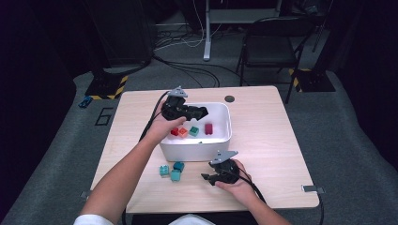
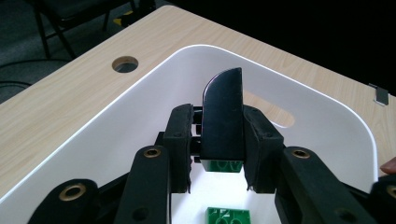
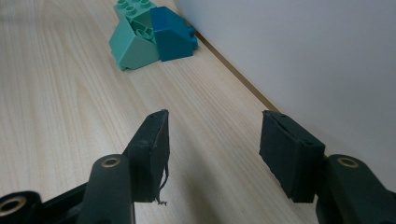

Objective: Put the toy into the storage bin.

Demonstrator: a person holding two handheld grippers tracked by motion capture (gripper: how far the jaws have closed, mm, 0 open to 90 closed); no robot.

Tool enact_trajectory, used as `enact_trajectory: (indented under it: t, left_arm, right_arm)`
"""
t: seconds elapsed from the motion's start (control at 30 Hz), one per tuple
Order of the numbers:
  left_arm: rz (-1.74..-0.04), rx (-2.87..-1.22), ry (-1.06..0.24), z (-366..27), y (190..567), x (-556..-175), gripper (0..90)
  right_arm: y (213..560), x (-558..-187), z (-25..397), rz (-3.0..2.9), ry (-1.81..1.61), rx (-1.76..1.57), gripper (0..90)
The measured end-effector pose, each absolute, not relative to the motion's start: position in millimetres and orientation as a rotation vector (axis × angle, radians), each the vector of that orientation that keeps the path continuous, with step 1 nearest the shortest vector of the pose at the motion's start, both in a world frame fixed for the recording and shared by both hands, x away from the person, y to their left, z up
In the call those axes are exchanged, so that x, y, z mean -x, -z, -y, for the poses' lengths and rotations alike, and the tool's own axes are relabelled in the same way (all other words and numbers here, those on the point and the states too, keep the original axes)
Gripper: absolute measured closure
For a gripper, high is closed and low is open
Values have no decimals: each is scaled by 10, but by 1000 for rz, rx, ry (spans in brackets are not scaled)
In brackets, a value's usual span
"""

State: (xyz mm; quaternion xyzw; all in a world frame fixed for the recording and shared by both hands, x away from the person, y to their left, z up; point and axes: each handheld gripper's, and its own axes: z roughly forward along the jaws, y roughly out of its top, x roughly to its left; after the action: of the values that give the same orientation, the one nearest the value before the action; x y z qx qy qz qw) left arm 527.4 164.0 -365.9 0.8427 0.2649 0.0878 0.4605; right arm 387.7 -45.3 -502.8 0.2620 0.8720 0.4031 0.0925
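Note:
My left gripper (image 1: 199, 112) hangs over the white bin (image 1: 220, 140), shut on a dark brick with a rounded top (image 2: 223, 112); a green brick (image 2: 224, 165) shows just under it, and I cannot tell if the two are joined. In the bin lie a red (image 1: 174, 131), an orange (image 1: 183, 133), a green (image 1: 194, 131) and a dark red brick (image 1: 208, 128). My right gripper (image 1: 206, 178) rests low at the bin's front, open and empty (image 3: 215, 149), pointing at a cluster of teal bricks (image 3: 140, 32) on the table.
The bin's white wall (image 3: 303, 56) runs close along the right gripper's side. A cable hole (image 1: 229, 99) sits in the wooden table behind the bin. A folding chair (image 1: 272, 42) and floor cables lie beyond the table's far edge.

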Motion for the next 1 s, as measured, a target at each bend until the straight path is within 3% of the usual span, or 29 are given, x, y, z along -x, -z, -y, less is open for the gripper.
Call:
enact_trajectory:
  t: [0.6, 0.83, 1.0]
  left_arm:
    - [-648, -2148, -185, -1389, 3946, -5471, 658]
    - [-670, -2147, -208, -1389, 3958, -5478, 556]
    - [-675, -2144, -216, -1435, 3914, -5463, 542]
  right_arm:
    - [5036, -3879, 454, -2594, -1207, -764, 422]
    - [5038, -3890, 467, -2596, -1208, -762, 422]
    - [5039, -3890, 466, -2594, -1210, -763, 422]
